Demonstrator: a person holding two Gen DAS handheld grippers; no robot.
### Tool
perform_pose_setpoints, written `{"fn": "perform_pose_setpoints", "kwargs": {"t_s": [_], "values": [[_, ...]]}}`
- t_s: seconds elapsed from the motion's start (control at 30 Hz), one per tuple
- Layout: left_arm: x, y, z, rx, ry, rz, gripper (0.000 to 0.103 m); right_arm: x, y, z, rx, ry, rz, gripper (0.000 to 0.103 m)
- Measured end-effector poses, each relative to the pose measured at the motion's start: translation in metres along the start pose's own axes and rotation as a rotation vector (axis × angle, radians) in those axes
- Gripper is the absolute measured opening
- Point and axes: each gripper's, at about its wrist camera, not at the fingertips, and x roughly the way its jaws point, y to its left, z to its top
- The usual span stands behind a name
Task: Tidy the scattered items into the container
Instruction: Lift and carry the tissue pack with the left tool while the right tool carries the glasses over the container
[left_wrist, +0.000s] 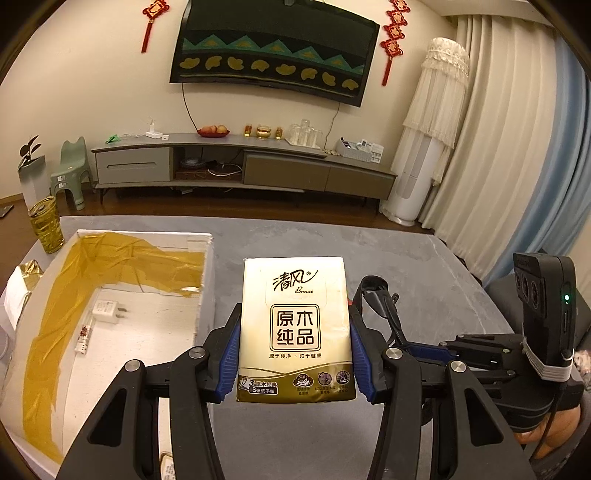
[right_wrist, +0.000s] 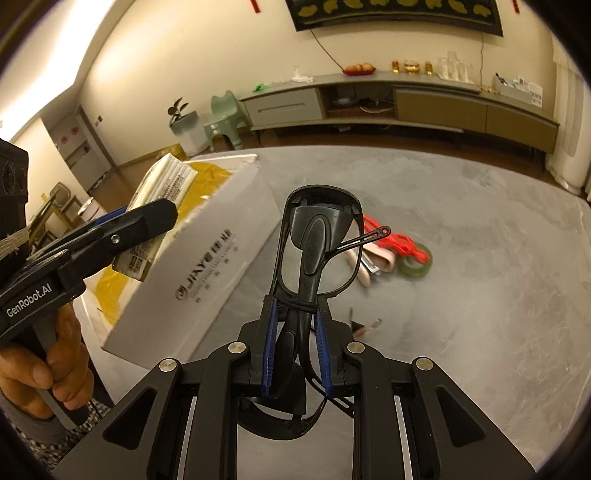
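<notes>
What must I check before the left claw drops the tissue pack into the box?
1. Left claw shut on the tissue pack: ok.
2. Pack above the box opening: not ok, it hangs beside the wall, over the table.
3. Free floor inside the box: ok, only a charger and a small stick.
4. Right claw holds the sunglasses: ok.
5. Claws apart: ok.

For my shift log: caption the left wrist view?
Left tongs grip a tissue pack beside the open white box.
</notes>
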Motion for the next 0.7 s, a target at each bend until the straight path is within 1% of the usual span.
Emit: {"fn": "perform_pose_setpoints", "kwargs": {"t_s": [0.33, 0.5, 0.7], "values": [[-0.028, 0.022, 0.005, -0.043, -0.054, -0.007, 0.052, -0.007, 0.041, 0.006, -0.032, -0.035, 0.002, 0.021], [-0.038, 0.035, 0.006, -0.065, -0.072, -0.012, 0.052, -0.011, 0.057, 0.004, -0.023, -0.054, 0.011, 0.021], [-0.052, 0.051, 0.007, -0.094, -0.099, -0.015, 0.052, -0.012, 0.076, 0.003, -0.024, -0.057, 0.016, 0.021]]}}
